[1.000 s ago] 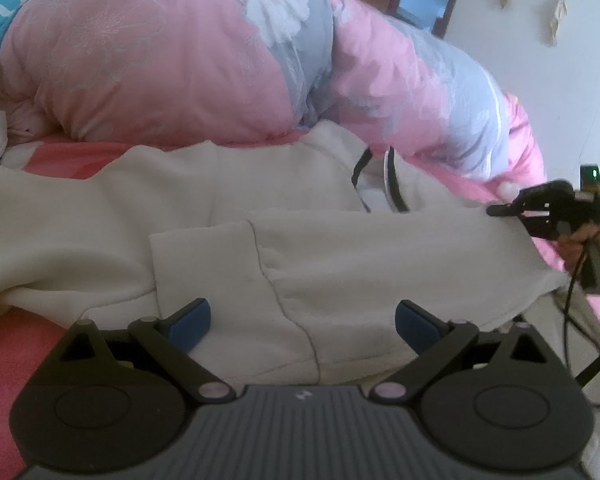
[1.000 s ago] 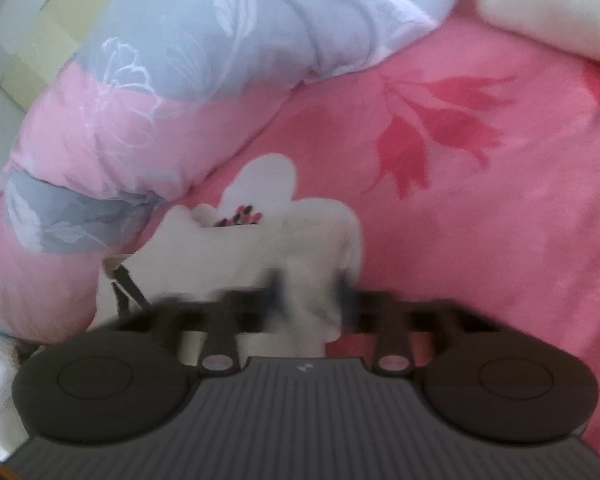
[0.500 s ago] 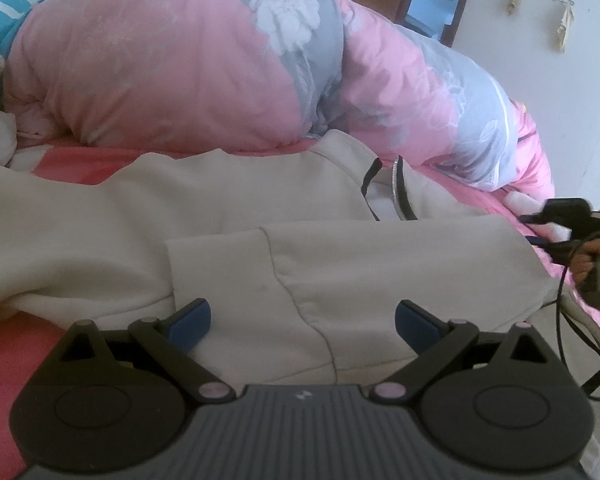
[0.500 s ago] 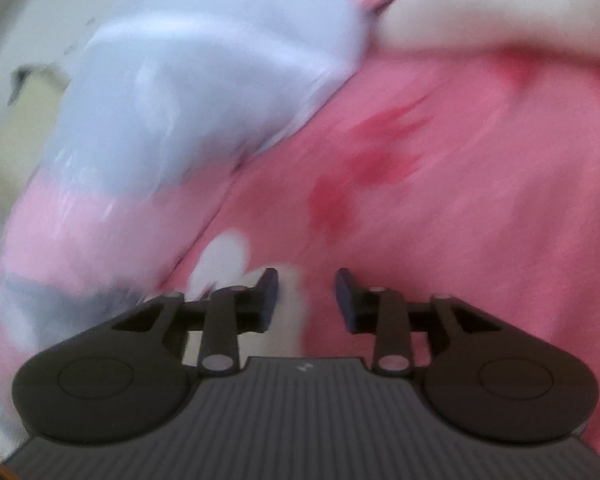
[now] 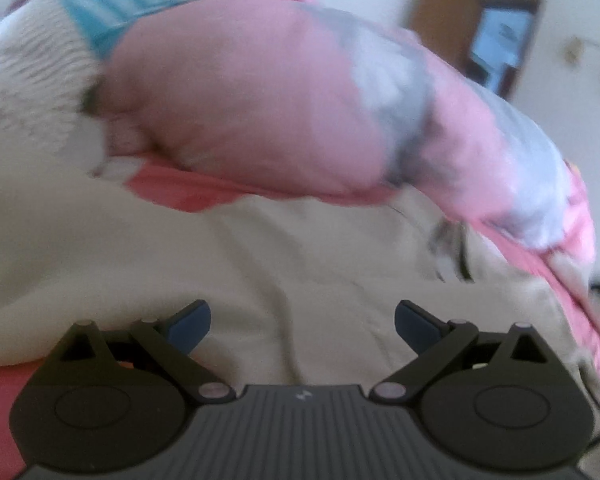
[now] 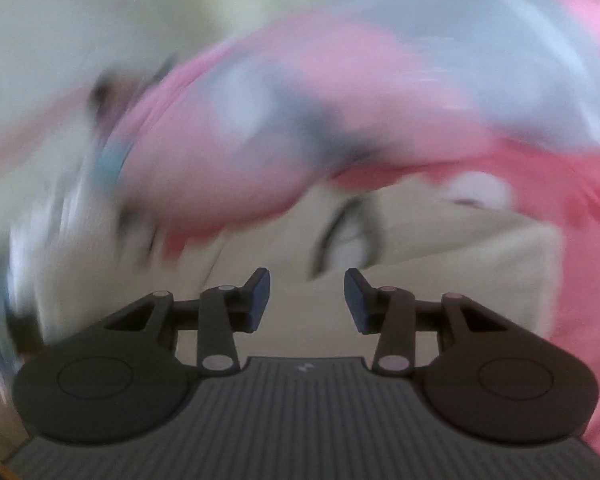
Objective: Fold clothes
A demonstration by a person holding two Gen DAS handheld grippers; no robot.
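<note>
A cream sweatshirt [image 5: 284, 256] lies spread flat on a bed covered by a pink sheet [image 5: 0, 396], its soft, matte cloth creased in shallow folds. Its dark-trimmed neck opening [image 5: 452, 256] sits toward the far right, close under a bulky quilt [image 5: 260, 120]. That quilt, puffy and rounded in pink, grey and white patches, is heaped along the far edge of the garment and hems it in. A fuzzy white blanket [image 5: 24, 92] with a turquoise striped cloth [image 5: 116, 12] beside it fills the far left corner. Behind, a pale wall and a dark-framed doorway [image 5: 500, 40] show.

The left tool [image 5: 302, 320] hovers over the near part of the sweatshirt with its blue pads wide apart and nothing between them.

The right view is heavily blurred. The right tool [image 6: 306, 298] is opening, its pads parted with only air between them, above the cream cloth near the collar [image 6: 348, 236].
</note>
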